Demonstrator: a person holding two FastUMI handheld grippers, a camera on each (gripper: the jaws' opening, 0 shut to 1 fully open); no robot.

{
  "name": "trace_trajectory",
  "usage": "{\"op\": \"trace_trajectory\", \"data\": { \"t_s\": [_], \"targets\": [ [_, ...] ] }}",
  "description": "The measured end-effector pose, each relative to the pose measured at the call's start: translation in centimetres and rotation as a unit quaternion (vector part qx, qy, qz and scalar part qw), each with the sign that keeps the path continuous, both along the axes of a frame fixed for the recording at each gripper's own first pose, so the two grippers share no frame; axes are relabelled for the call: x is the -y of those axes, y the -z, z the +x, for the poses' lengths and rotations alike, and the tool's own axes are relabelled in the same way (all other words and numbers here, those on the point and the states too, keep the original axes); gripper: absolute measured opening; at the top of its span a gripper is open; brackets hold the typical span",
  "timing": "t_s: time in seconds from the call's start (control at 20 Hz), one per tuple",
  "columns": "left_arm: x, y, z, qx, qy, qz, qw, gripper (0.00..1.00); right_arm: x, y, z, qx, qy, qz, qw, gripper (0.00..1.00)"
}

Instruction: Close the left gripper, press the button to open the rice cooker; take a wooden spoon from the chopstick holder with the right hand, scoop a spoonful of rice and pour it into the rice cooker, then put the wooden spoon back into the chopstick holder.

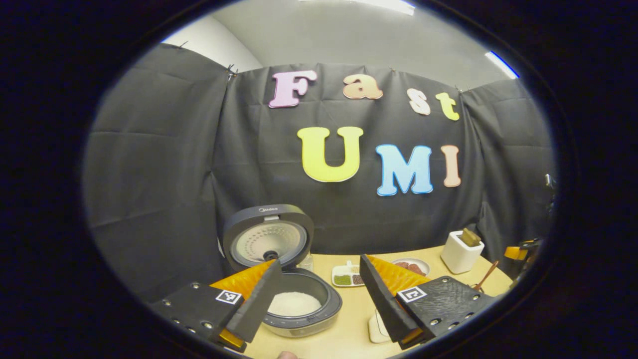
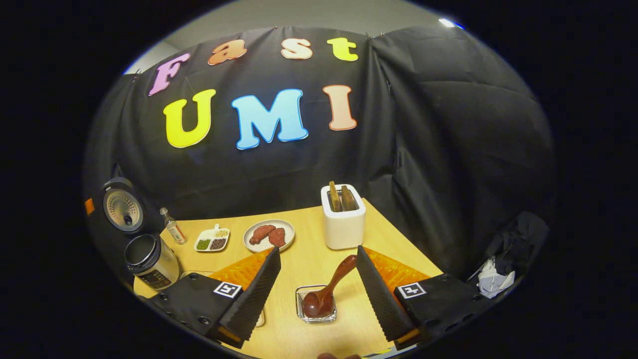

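Observation:
The rice cooker [image 1: 299,304] stands open with its lid [image 1: 269,239] upright and white rice in the pot. My left gripper [image 1: 319,279] hovers open just in front of it, holding nothing. In the right gripper view the wooden spoon [image 2: 329,289] rests with its bowl in a small glass dish [image 2: 316,305], and its handle leans up toward the right-hand finger. My right gripper [image 2: 317,254] is open around the spoon without pressing on it. Behind it stands the white chopstick holder [image 2: 343,219] with wooden utensils. The cooker [image 2: 149,259] is at the far left.
A sectioned dish of beans [image 2: 213,239], a plate of reddish pieces [image 2: 269,235] and a small bottle [image 2: 173,227] stand along the back of the wooden table [image 2: 309,269]. A white object [image 1: 379,326] lies partly hidden under my left gripper. A cloth bundle [image 2: 493,279] lies off the right edge.

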State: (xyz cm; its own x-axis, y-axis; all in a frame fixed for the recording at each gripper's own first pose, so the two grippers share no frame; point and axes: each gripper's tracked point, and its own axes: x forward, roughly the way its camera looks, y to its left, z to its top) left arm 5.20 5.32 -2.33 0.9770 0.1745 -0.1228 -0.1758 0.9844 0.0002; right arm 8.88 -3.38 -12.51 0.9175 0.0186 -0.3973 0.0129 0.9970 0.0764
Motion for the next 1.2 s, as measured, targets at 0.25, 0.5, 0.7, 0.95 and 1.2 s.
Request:
{"op": "trace_trajectory", "data": {
  "t_s": [0.25,0.5,0.7,0.95,1.2],
  "targets": [
    [1.8,1.2,0.5,-0.013,-0.008,-0.012,1.0,0.97,0.4,4.7,1.2,-0.067,0.008,0.032,0.997,0.93],
    [1.9,3.0,-0.3,-0.036,-0.021,-0.002,0.999,0.99,1.3,9.0,2.0,-0.128,0.033,0.061,0.989,0.98],
    [0.7,4.6,-0.9,-0.056,-0.043,-0.02,0.997,0.99,1.7,11.2,3.6,-0.15,0.036,0.084,0.984,0.98],
    [-0.4,4.7,-2.0,-0.064,-0.079,-0.012,0.995,0.99,1.1,13.1,6.5,-0.155,0.02,0.09,0.984,0.98],
    [0.9,4.8,-2.8,-0.079,-0.095,-0.002,0.992,0.97,1.0,14.8,8.8,-0.167,0.002,0.105,0.98,0.98]
  ]
}}
